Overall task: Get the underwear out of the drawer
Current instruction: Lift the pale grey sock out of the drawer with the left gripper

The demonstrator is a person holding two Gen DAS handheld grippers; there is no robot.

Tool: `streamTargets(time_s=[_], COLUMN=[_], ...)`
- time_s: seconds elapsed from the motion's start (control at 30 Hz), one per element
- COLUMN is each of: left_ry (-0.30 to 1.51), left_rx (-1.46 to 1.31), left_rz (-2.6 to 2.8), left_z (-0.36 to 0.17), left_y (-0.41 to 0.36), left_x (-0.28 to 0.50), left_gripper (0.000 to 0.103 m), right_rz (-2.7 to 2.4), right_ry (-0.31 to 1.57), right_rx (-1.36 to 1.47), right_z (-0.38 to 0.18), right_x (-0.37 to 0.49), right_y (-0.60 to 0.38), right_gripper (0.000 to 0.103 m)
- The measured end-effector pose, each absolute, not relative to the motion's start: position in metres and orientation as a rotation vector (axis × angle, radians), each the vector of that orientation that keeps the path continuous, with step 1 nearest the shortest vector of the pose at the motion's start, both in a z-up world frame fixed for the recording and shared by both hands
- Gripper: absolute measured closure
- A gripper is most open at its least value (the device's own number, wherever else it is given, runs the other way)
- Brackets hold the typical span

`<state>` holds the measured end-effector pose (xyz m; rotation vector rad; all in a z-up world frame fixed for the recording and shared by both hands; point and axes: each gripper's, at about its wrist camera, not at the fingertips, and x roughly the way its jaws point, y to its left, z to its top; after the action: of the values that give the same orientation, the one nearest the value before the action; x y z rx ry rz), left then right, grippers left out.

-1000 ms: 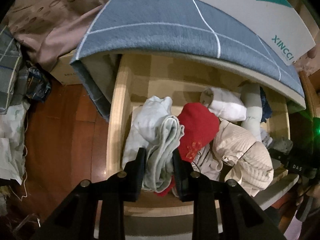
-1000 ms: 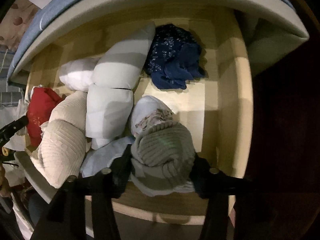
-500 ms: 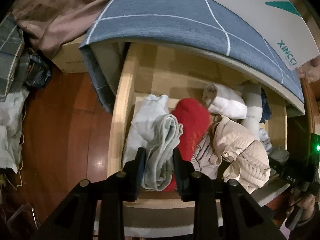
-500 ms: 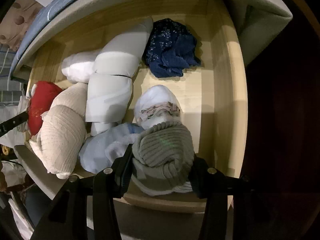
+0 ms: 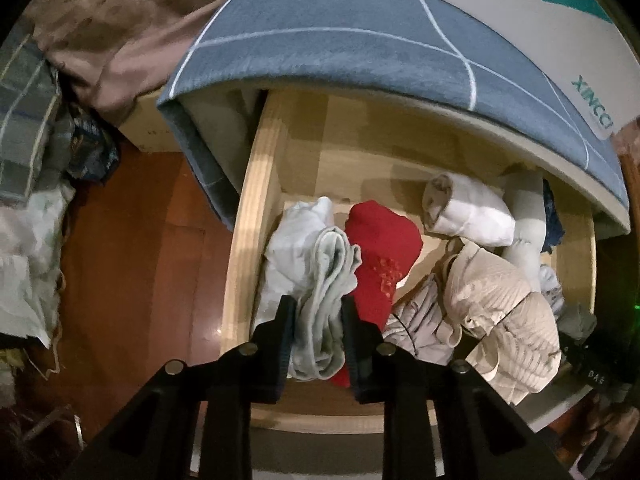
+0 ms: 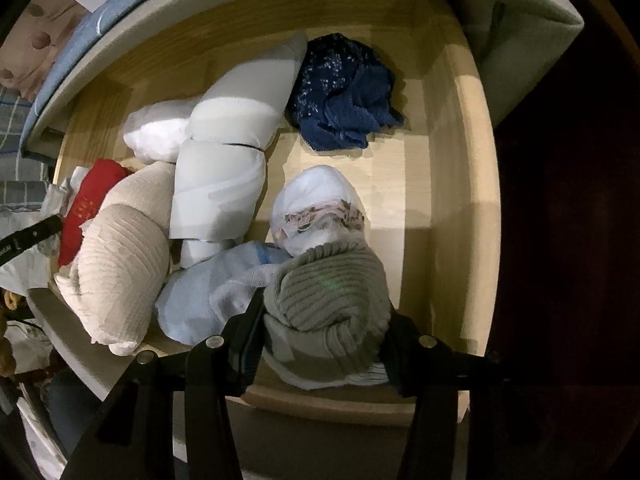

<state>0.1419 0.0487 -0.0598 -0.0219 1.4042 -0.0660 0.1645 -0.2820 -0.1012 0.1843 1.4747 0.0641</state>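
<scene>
From my seat both claws point down into the pale wooden pull-out drawer (image 5: 244, 240), which stands open beneath a blue-grey quilted mattress cover with white lines (image 5: 340, 36). My left gripper (image 5: 318, 312) is pressed onto a pale grey-green folded cotton garment (image 5: 326, 280), both pads squeezing its bunched folds at the drawer's near left end. Just beside that piece lies a red folded garment with a small printed pattern (image 5: 380, 248), touching it on one side, and a white crumpled cloth (image 5: 296, 232) on the other. Further along sit a cream ribbed knit bundle (image 5: 500, 304) and a white rolled garment (image 5: 468, 212). My right gripper (image 6: 324, 316) has its jaws easing apart, yet its pads lie against both flanks of a grey-olive ribbed knit roll (image 6: 332, 288) at the near edge of the drawer. Behind that roll rests a white bundle with a floral lace band (image 6: 320, 208), to its side a light blue soft cloth (image 6: 208, 292), and deeper in a navy speckled crumpled garment (image 6: 340, 92). A tall white folded stack (image 6: 224, 184) stands between the cream bundle and the white lace one.
</scene>
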Motion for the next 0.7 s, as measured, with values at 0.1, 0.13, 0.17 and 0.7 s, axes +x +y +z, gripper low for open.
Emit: streamTargets(time_s=[0.1,0.13,0.17,0.7], left_ry=[1.393,1.392,1.391,1.263], left_rx=[-0.006,-0.011,-0.017,-0.040], left_rz=[-0.073,-0.078,-0.084,-0.169], left_z=[-0.054,-0.052,-0.051,0.031], left_y=[0.047,0.047,0.047,0.051], left_x=[0.140,0.140,0.139,0.141], left_gripper=[0.081,0.081,0.081,0.082], right_rz=[0.058,0.056,0.052,-0.058], right_ry=[1.469,1.465,1.461,1.425], right_rx=[0.176,0.175,0.166,0.148], right_z=[-0.101,-0.102,-0.102,-0.107], right_x=[0.163,0.163,0.162,0.152], right_y=[-0.278,-0.278,-0.276,-0.265], right_gripper=[0.055,0.057,0.060,0.067])
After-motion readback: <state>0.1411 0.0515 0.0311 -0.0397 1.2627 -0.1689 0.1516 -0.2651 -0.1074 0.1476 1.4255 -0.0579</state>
